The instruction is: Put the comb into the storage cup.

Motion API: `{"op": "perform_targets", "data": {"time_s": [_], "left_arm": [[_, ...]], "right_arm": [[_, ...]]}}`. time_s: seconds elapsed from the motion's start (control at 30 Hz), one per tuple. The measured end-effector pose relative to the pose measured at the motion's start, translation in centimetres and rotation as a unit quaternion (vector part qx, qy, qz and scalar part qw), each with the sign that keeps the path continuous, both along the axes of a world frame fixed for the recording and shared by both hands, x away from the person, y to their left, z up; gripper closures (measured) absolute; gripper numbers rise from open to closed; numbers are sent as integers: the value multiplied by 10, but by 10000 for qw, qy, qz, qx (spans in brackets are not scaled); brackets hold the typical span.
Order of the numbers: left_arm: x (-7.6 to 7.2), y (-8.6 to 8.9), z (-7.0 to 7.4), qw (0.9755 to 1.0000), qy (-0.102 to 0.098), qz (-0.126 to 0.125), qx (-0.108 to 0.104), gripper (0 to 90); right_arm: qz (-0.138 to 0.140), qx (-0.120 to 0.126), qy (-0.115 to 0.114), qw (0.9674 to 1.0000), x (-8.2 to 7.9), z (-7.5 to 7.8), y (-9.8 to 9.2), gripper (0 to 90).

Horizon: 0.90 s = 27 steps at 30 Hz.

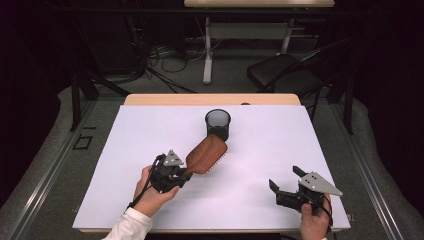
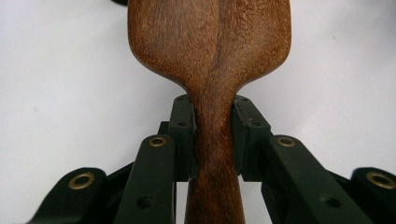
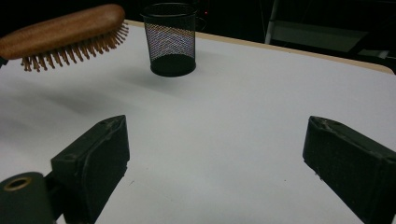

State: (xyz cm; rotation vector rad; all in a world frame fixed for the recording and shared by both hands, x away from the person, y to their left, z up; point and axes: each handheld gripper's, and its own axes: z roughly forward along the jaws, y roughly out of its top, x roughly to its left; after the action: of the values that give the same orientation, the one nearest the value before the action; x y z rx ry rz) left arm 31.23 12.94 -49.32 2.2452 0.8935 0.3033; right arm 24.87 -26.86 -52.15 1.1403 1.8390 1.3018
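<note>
A brown wooden hairbrush (image 1: 207, 154) hangs above the white table, its head pointing up and right toward a black mesh cup (image 1: 218, 123). My left gripper (image 1: 184, 172) is shut on the brush's narrow handle (image 2: 214, 149); both pads press its sides. From the right gripper view the hairbrush (image 3: 65, 35) shows its bristles facing down, clear of the table, with the mesh cup (image 3: 171, 39) upright behind it. My right gripper (image 1: 285, 179) rests near the table's front right, open wide with nothing between its fingers (image 3: 95, 161).
The white table top (image 1: 260, 150) has a wooden strip along its far edge. A black chair (image 1: 285, 72) and a desk frame with cables stand on the floor beyond the table.
</note>
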Motion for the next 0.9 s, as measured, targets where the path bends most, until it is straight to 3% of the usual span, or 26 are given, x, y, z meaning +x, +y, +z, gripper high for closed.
{"op": "perform_targets", "data": {"time_s": [0.4,0.73,0.9], "left_arm": [[-9,7,14,9975,-537,76,-461,725],[-12,9,16,9957,-698,112,-597,725],[-14,11,17,9932,-833,130,-801,725]], "right_arm": [[-17,-74,6,10000,0,0,2,71],[-10,4,182,9998,4,-3,6,43],[-38,23,191,9998,5,-4,6,38]]}}
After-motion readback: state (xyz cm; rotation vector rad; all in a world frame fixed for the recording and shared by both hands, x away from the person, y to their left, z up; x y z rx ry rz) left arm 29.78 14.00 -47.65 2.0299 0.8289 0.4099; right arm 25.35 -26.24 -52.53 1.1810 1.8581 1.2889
